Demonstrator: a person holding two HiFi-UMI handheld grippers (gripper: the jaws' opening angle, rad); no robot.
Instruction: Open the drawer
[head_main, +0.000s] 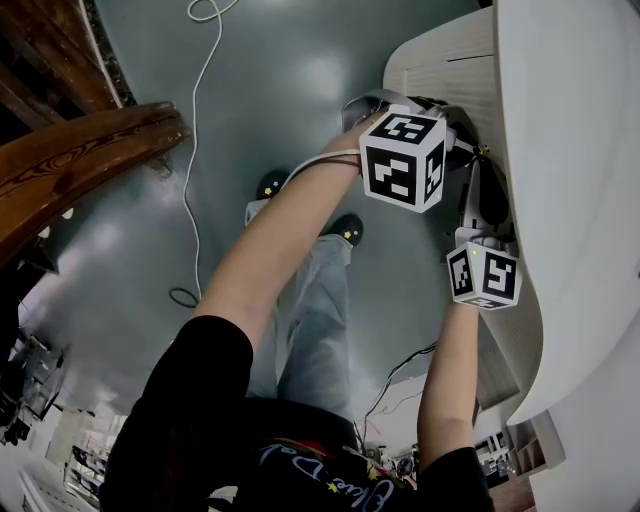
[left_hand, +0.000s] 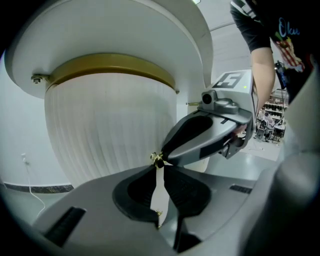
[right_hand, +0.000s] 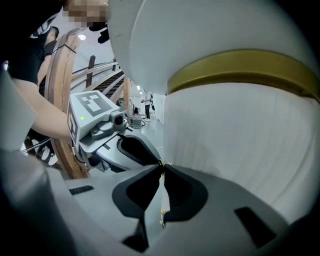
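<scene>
Both arms forward, left tool (left_hand: 159, 166) and right tool (right_hand: 161, 167) tip-to-tip, jaws together

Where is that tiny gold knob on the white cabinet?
In the left gripper view the gold knob sits on the ribbed cabinet front, below the gold band, at the tips of the left gripper; the right gripper comes in from the right.

black short-sleeved t-shirt (head_main: 195, 400) with coloured lettering, pale grey jeans (head_main: 315, 320), black shoes (head_main: 347, 231); grey left gripper (left_hand: 159, 162) and right gripper (right_hand: 161, 166) bear black-and-white marker cubes (head_main: 402, 160).
</scene>
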